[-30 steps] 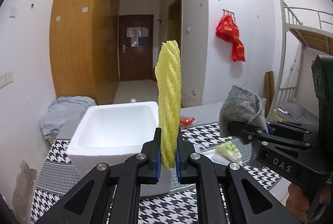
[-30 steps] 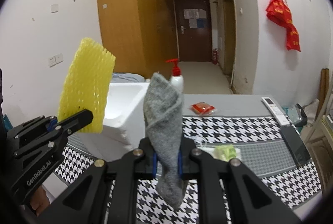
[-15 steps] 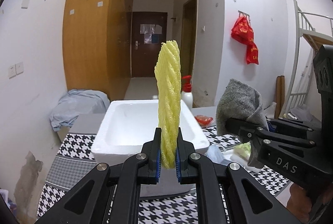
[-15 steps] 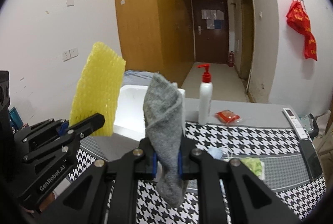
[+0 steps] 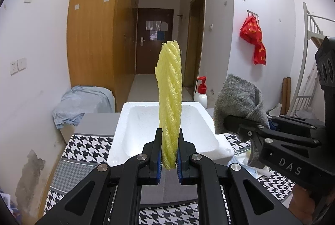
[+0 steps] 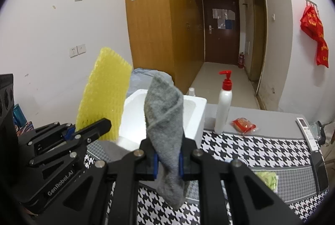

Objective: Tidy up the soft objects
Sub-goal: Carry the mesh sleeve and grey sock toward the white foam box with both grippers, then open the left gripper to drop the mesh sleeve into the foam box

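We are seeing the white foam box (image 5: 206, 131) only in part: the yellow foam net (image 5: 169, 99) is standing upright across its middle in the left wrist view, and the grey cloth (image 6: 165, 120) is covering its centre in the right wrist view. What we can see of its hollow is looking bare; its front wall is hiding behind the gripper arms. The far-left clutter at 9 o'clock in the right view is too blurred for us to read.

Our left gripper (image 5: 169, 159) is pinching the net's lower end, jaws nearly together, the net rising toward 12 o'clock. Our right gripper (image 6: 167, 159) is clamping the cloth the same way, its tail hanging toward 6 o'clock.

The box is sitting on the houndstooth table cover (image 6: 251, 147), with a pump bottle (image 6: 224, 103) just beside its 3 o'clock edge and a red packet (image 6: 244, 125) further right. The cover at 4 o'clock is lying mostly open.
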`<state>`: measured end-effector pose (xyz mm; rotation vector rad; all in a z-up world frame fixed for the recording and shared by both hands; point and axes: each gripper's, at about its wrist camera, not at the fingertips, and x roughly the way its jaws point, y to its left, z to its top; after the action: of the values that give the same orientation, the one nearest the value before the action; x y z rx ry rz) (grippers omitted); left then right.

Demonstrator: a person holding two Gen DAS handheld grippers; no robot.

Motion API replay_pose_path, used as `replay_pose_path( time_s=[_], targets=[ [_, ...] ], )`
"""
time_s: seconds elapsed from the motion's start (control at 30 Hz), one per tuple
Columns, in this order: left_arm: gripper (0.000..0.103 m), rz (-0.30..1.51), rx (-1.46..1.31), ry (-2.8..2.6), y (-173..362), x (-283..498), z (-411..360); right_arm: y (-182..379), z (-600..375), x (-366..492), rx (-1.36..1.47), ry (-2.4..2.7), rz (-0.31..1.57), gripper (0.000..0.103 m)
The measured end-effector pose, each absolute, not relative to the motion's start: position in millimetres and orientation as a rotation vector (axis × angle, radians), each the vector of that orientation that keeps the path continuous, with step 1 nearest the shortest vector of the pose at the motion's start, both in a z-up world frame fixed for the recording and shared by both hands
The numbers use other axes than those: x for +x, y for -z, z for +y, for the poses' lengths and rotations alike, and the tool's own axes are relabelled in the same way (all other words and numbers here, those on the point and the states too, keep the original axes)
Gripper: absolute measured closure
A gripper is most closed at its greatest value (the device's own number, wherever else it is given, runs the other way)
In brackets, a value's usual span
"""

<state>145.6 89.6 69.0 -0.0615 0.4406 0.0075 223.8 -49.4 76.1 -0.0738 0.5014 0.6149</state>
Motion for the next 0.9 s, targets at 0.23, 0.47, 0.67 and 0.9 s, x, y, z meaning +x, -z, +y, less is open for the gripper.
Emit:
replay_pose_path(
  time_s=[0.23,0.47,0.67,0.9],
  targets=[
    [0.092,0.463,-0.065,0.0,-68,166,96,-80,-41,230,-0.083,-0.619,0.497,0.085],
    [0.092,0.519,-0.076,0.023,-61,188,99,-78,-35,244,-0.071,-0.612,0.519,0.085],
    [0.091,0.548,-0.097,0.022,-59,203,106,-79,-40,247,-0.059,-0.603,0.515,0.085],
    [0.037,0.544,-0.079,0.035,-57,203,101,-79,-46,245,-0.042,-0.592,0.516,0.085]
  ],
)
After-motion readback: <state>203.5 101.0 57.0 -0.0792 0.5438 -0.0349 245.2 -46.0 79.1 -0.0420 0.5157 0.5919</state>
